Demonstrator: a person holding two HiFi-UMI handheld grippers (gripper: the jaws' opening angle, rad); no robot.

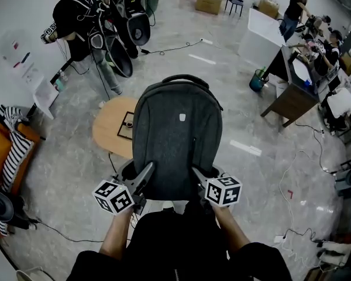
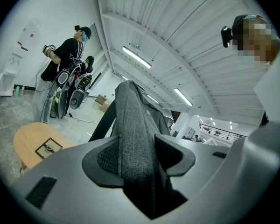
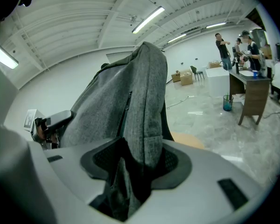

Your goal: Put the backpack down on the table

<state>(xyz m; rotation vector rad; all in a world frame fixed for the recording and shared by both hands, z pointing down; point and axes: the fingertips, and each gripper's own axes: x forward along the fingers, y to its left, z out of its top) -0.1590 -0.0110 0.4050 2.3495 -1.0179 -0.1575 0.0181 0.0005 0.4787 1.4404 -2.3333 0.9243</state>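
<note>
A dark grey backpack point(image 1: 176, 139) hangs upright in the air in front of me, its top handle away from me. My left gripper point(image 1: 145, 174) is shut on its lower left side and my right gripper point(image 1: 200, 177) on its lower right side. In the left gripper view the grey fabric of the backpack point(image 2: 133, 125) fills the gap of the left gripper point(image 2: 137, 157). The right gripper view likewise has a fold of the backpack point(image 3: 140, 92) pinched in the right gripper point(image 3: 137, 160). A round wooden table point(image 1: 108, 127) stands below and to the left, partly hidden behind the backpack.
A small black-framed square object point(image 1: 127, 124) lies on the table. A person point(image 1: 76, 22) with gear stands at the far left. A wooden desk point(image 1: 292, 98) with people sits far right, with a teal bucket point(image 1: 258, 79) beside it. Cables point(image 1: 292, 174) trail across the floor.
</note>
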